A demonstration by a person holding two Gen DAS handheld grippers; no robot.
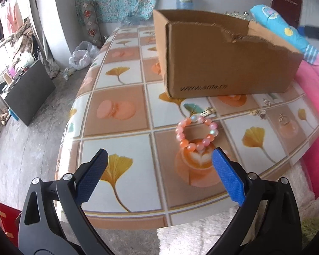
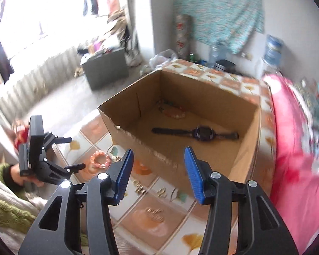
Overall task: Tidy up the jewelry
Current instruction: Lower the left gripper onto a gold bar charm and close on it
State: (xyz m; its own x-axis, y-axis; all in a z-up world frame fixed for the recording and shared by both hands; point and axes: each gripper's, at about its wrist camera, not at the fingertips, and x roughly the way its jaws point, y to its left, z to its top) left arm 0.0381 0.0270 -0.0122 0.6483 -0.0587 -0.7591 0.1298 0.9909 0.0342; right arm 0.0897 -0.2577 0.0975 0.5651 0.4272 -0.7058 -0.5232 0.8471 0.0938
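A torn cardboard box stands on the tiled-pattern tablecloth. In the right wrist view the box holds a dark wristwatch and an orange-and-white bracelet. A pink bead bracelet lies on the cloth in front of the box, just beyond my open left gripper. Small gold pieces lie near it. My right gripper hovers open over the box's near wall, with nothing between its fingers. The left gripper and the pink bracelet also show at the left.
A pink blanket borders the table on the right, with a blue patterned roll behind the box. More small gold pieces lie on the cloth below the right gripper. A white fluffy rug and a grey cabinet stand off the table.
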